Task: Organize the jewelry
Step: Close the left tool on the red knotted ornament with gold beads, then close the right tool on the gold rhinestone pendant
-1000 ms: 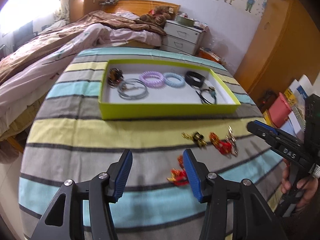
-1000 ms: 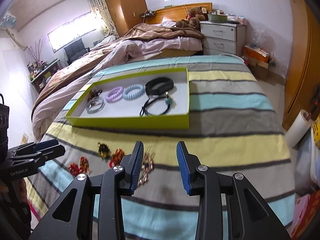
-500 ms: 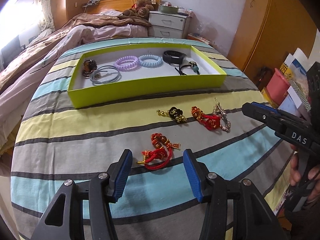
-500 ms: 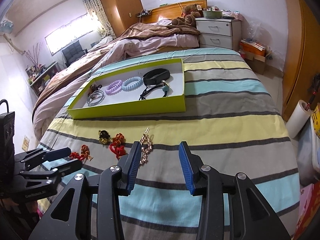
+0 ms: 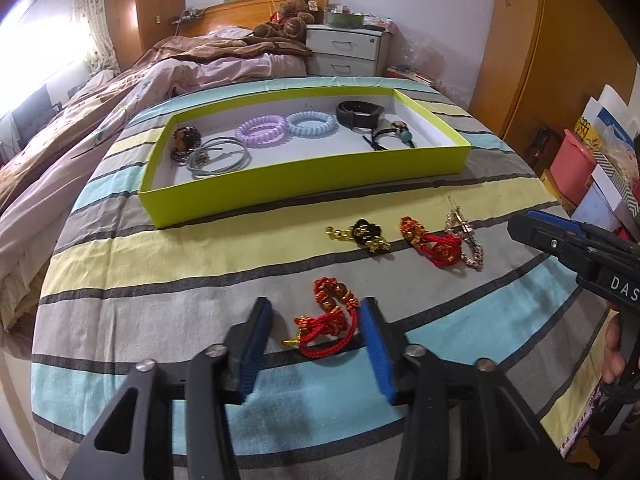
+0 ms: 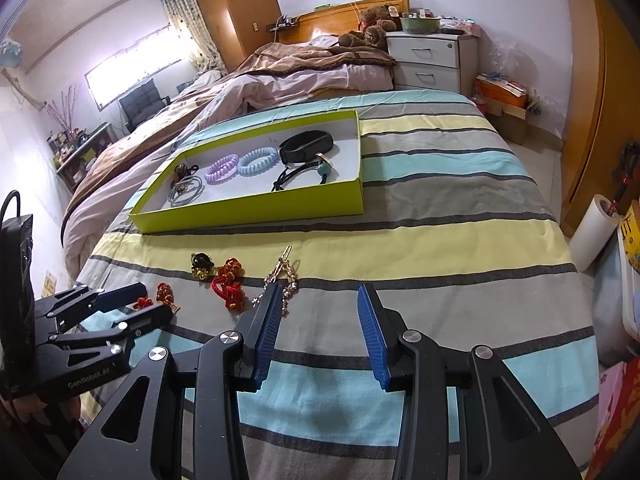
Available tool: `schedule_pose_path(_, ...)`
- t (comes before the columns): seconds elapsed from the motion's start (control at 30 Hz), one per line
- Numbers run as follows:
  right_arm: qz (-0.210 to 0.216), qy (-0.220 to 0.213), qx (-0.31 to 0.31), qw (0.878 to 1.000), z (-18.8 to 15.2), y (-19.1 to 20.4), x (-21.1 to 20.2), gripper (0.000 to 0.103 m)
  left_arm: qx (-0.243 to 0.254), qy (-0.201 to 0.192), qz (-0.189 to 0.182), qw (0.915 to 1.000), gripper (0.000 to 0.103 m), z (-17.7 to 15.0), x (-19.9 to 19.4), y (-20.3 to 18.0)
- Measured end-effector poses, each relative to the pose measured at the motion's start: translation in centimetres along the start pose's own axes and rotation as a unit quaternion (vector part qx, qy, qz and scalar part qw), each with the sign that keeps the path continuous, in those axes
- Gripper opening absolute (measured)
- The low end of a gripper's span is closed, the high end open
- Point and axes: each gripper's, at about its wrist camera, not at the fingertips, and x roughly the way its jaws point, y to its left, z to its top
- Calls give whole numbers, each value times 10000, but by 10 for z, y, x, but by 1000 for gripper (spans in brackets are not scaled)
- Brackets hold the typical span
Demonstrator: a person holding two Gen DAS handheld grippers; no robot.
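A lime-green tray [image 5: 304, 184] [image 6: 256, 210] on the striped cloth holds purple [image 5: 260, 127] and blue [image 5: 311, 123] coil bands, a black band [image 5: 360, 114], grey hair ties [image 5: 218, 156] and other pieces. On the cloth lie a red-and-gold knotted bracelet [image 5: 330, 318] [image 6: 162, 294], a black-and-gold piece [image 5: 366, 234] [image 6: 202, 265], a red-orange bracelet [image 5: 432, 242] [image 6: 228, 284] and a silver chain [image 5: 464, 236] [image 6: 284, 276]. My left gripper [image 5: 318, 330] [image 6: 150, 300] is open, its pads either side of the red-and-gold bracelet. My right gripper [image 6: 318, 316] is open and empty, right of the chain; it also shows in the left wrist view [image 5: 536, 222].
The table's striped cloth [image 6: 440, 240] drops off at the right and near edges. A bed [image 5: 120, 92] with brown bedding lies left, a white nightstand [image 5: 348, 50] behind, a wooden wardrobe [image 5: 560, 60] right. Boxes and a pink bin [image 5: 572, 164] stand on the floor at right.
My left gripper has moved forward and lower, so the red-and-gold bracelet now lies between its open pads. My right gripper has opened wider and shifted slightly.
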Motion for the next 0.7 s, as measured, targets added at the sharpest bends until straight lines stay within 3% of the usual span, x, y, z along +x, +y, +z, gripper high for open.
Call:
schedule_pose_path(0.07,-20,30,-29,10000,0,2,2,40,-63,-29,2,10000,26,-1,-1,5)
schedule_pose_path(0.23,-74,119,-122,9998,1,8,7,40,-262,-105,-114,9995,18,-3,-4,19)
schedule_pose_path(0.7,-108,310,-449,9985,8,33,27,40,-449,-163,-132,9988,18,-9,-7,33)
